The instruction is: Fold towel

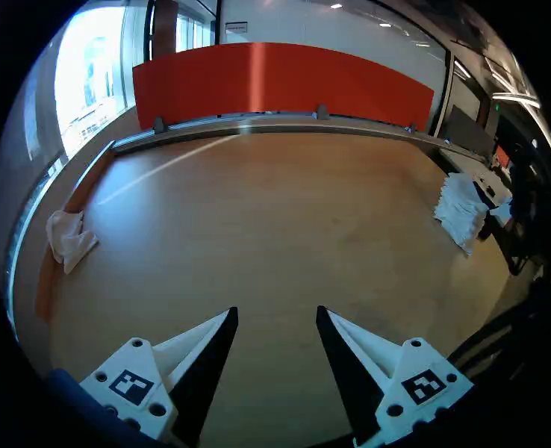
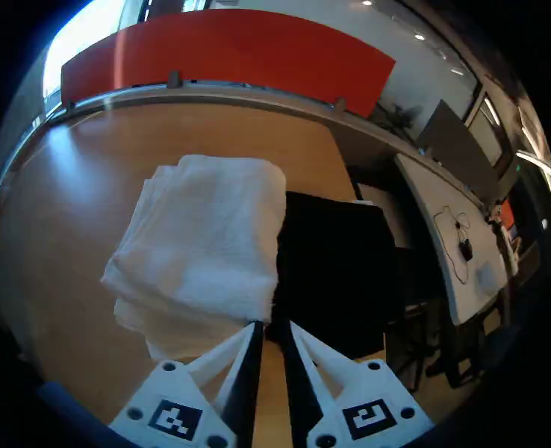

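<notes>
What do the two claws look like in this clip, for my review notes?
The left claw and right claw match. Each has two white, wedge-shaped fingers tapering to points, faced on the inside with black pads. Each finger's base carries a square black-and-white marker and small round holes.

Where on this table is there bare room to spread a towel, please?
The table is bare across its middle, bordered by the crumpled cloth at one edge, the folded towel stack at the other, the orange divider behind. Only the stack's corner is crowded.
</notes>
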Action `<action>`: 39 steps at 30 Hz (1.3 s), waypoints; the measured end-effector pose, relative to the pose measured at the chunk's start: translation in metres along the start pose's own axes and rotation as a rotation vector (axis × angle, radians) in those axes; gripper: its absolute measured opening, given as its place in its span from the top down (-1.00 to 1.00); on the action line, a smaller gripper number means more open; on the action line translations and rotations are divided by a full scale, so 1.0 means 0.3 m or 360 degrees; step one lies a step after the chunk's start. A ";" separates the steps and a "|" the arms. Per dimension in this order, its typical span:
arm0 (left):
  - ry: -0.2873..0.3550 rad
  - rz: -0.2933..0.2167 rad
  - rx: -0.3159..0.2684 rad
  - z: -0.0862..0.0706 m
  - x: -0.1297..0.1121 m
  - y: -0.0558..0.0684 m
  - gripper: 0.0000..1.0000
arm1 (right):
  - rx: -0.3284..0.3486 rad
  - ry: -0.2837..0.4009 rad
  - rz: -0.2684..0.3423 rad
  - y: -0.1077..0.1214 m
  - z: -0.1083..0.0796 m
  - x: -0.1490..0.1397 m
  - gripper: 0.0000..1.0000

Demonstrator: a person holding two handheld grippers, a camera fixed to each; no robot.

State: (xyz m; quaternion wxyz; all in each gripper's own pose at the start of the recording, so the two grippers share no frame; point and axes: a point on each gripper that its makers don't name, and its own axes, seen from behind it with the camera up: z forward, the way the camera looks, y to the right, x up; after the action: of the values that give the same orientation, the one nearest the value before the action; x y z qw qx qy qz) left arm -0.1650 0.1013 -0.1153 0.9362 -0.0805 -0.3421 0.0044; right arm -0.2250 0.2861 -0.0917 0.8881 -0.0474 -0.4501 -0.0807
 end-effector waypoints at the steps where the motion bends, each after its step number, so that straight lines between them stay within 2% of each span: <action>1: 0.0002 -0.0001 0.0000 0.000 0.001 -0.002 -0.54 | -0.0007 0.0004 -0.0002 0.002 -0.004 0.000 0.37; 3: 0.0006 -0.0004 0.0000 0.000 0.004 -0.005 -0.54 | -0.0021 0.0013 -0.0006 0.008 -0.013 -0.001 0.13; 7: 0.0011 -0.0007 -0.0003 0.001 0.008 -0.009 -0.53 | -0.0046 0.0026 -0.0023 0.017 -0.030 -0.003 -0.21; 12: 0.0017 -0.0003 -0.0006 0.000 0.010 -0.014 -0.54 | -0.0053 0.0052 -0.0032 0.015 -0.052 0.003 -0.38; 22: 0.0036 -0.0013 -0.0005 -0.002 0.019 -0.033 -0.54 | -0.0043 0.0171 -0.0006 -0.023 -0.101 0.072 -0.97; 33: 0.0066 -0.0012 -0.0003 -0.002 0.035 -0.049 -0.54 | -0.0051 0.0251 -0.0018 -0.064 -0.141 0.118 -1.00; 39: 0.0109 -0.0010 0.0011 -0.003 0.070 -0.071 -0.54 | -0.0040 0.0405 0.0053 -0.096 -0.182 0.194 -1.00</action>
State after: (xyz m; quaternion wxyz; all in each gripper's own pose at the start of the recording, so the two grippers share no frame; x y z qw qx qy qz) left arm -0.1496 0.0814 -0.0993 0.9476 -0.0764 -0.3102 -0.0001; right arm -0.1532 0.2434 -0.0767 0.9386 -0.0555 -0.3318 -0.0770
